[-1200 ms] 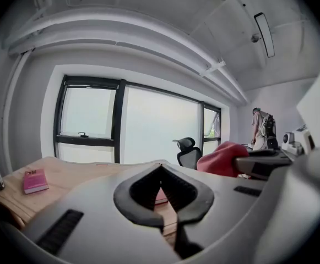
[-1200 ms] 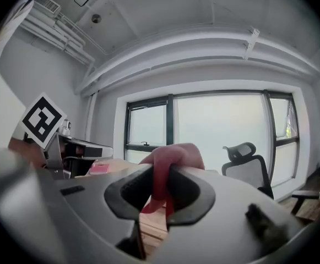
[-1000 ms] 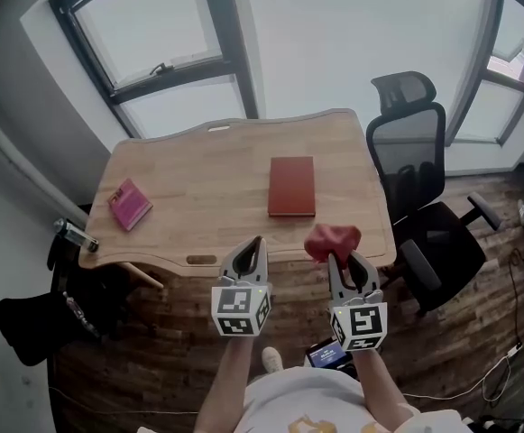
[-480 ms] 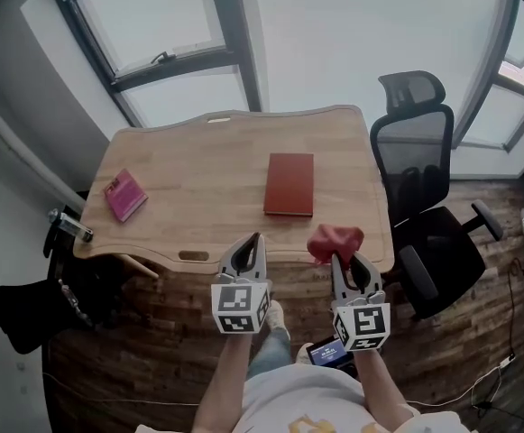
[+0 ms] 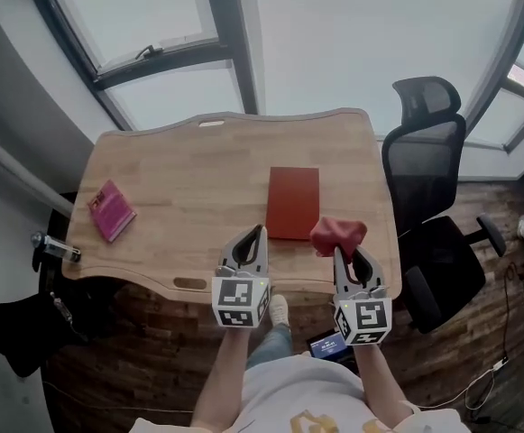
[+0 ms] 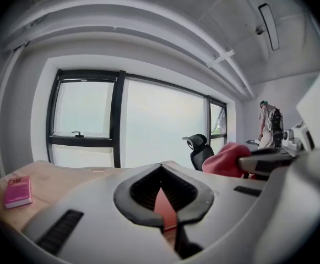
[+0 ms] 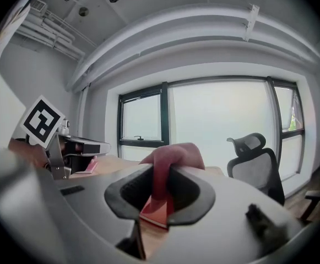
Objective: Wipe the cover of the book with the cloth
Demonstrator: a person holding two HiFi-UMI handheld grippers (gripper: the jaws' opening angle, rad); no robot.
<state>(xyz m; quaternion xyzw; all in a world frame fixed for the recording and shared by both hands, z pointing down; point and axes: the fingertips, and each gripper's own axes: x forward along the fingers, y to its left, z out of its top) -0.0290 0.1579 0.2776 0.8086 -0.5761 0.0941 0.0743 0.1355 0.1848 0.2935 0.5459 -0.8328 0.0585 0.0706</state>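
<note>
A dark red book [image 5: 293, 202] lies flat on the wooden table [image 5: 189, 179], right of its middle. My right gripper [image 5: 344, 247] is shut on a crumpled red cloth [image 5: 337, 234], held over the table's near edge just right of the book. In the right gripper view the cloth [image 7: 171, 159] bulges above the jaws and the book [image 7: 157, 212] shows beyond them. My left gripper [image 5: 255, 233] is shut with nothing in it, hovering at the book's near left corner. The left gripper view shows a strip of the book [image 6: 164, 209] past the closed tips, and the cloth [image 6: 226, 159] at the right.
A small pink book [image 5: 110, 212] lies near the table's left edge. A black office chair [image 5: 428, 165] stands at the table's right side. A phone [image 5: 326, 346] lies on the wooden floor by the person's legs. Large windows [image 5: 153, 34] run behind the table.
Both grippers have come forward toward the table; the book now lies just ahead of them. The cloth stays held in the right gripper.
</note>
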